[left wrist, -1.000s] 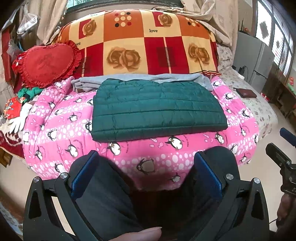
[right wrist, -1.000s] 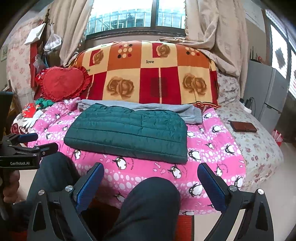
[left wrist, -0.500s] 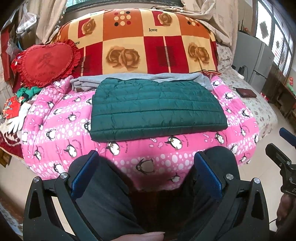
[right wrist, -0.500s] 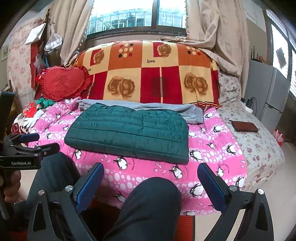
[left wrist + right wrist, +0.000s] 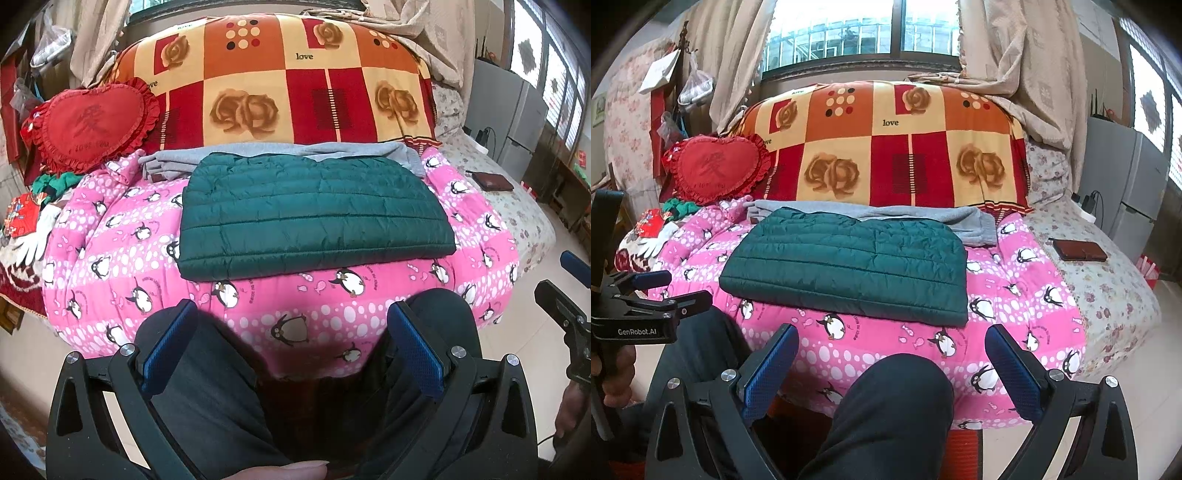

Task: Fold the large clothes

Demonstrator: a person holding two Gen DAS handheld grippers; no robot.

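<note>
A dark green quilted jacket (image 5: 314,214) lies folded into a flat rectangle on the pink penguin quilt (image 5: 122,258); it also shows in the right wrist view (image 5: 849,262). A folded grey garment (image 5: 273,153) lies behind it, also in the right wrist view (image 5: 886,216). My left gripper (image 5: 291,343) is open and empty, held back over the person's knees, short of the bed. My right gripper (image 5: 890,365) is open and empty, also over a knee. Each gripper shows at the edge of the other's view.
A red heart cushion (image 5: 716,170) and a red-orange checked blanket pile (image 5: 886,147) stand at the back. A brown wallet (image 5: 1076,250) lies on the floral sheet at right. White gloves and red items lie at left (image 5: 33,236). A grey cabinet (image 5: 1123,192) stands right.
Both views have shifted only slightly; the jacket and garments lie as before. Both grippers stay open and empty.
</note>
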